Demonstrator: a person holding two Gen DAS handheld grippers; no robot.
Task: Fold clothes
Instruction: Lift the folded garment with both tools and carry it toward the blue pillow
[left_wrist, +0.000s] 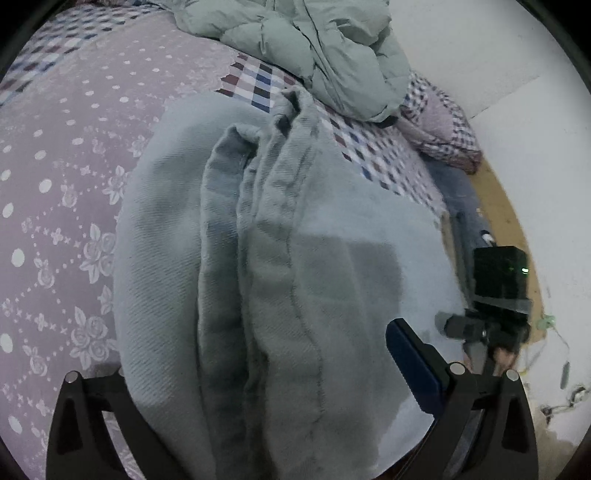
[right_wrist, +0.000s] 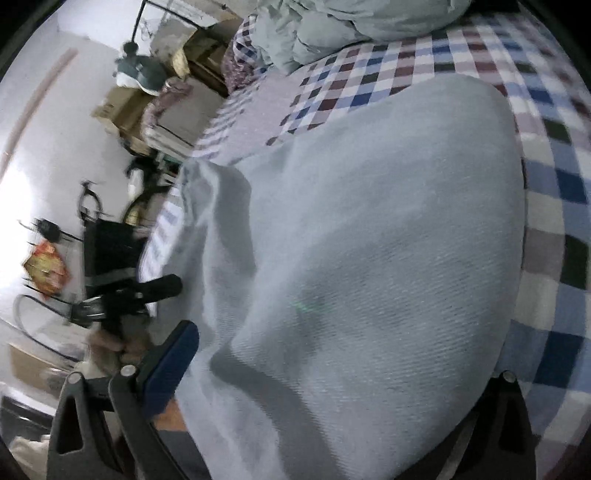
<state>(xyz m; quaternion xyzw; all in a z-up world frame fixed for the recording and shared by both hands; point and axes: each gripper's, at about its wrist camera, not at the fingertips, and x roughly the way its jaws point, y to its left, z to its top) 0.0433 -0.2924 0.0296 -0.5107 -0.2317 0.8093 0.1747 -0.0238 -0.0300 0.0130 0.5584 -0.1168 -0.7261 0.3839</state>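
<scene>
A pale grey-blue twill garment (left_wrist: 295, 229) lies on the bed with a bunched, seamed ridge running down its middle. It drapes over my left gripper (left_wrist: 295, 332), whose jaws stand wide apart. The right blue pad (left_wrist: 410, 365) shows, while cloth hides the left finger. In the right wrist view the same garment (right_wrist: 369, 240) covers my right gripper (right_wrist: 295, 332), also open. Its left blue pad (right_wrist: 173, 362) is visible and its right finger is under the cloth. Each view shows the other gripper beside the bed, the right gripper (left_wrist: 498, 295) and the hand-held left gripper (right_wrist: 122, 291).
A crumpled pale green duvet (left_wrist: 317, 48) lies at the head of the bed. Checked sheet (right_wrist: 406, 66) and mauve flowered cover (left_wrist: 66, 184) surround the garment. A pillow (left_wrist: 439, 125) sits at the bed's edge. Cardboard boxes (right_wrist: 122, 107) and cables (right_wrist: 40, 236) clutter the floor.
</scene>
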